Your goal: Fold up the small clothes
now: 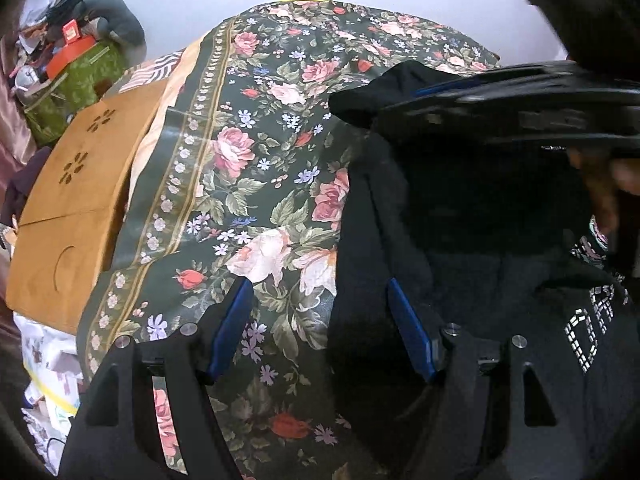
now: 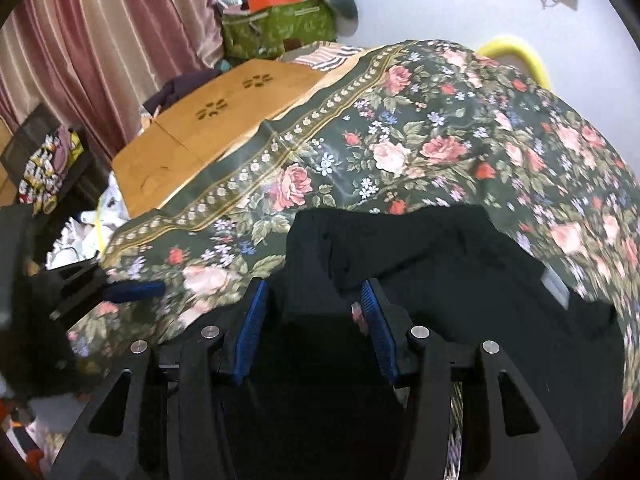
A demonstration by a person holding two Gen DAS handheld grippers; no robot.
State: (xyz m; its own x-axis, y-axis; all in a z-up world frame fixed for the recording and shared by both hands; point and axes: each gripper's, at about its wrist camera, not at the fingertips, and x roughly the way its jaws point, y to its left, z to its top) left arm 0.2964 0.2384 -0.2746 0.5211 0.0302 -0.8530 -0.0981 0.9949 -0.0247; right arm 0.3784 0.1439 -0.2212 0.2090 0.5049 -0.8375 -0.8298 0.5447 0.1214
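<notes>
A black garment (image 1: 460,216) with white studded letters lies on the floral cloth (image 1: 260,152). My left gripper (image 1: 320,292) is open over the garment's left edge, one blue pad over the cloth, the other over the black fabric. In the left wrist view the right gripper (image 1: 420,96) crosses the upper right, blurred, with black fabric at its tip. In the right wrist view my right gripper (image 2: 314,292) has its blue pads apart with the black garment (image 2: 420,256) lying between and under them. The left gripper (image 2: 132,290) shows at the left edge there.
A wooden folding table (image 2: 208,136) lies left of the floral cloth (image 2: 440,140). A green bag (image 2: 280,28) with an orange box stands at the back. A pink curtain (image 2: 100,40) hangs at the left. A yellow ring (image 2: 516,52) lies behind the cloth. Clutter lies on the floor at the left.
</notes>
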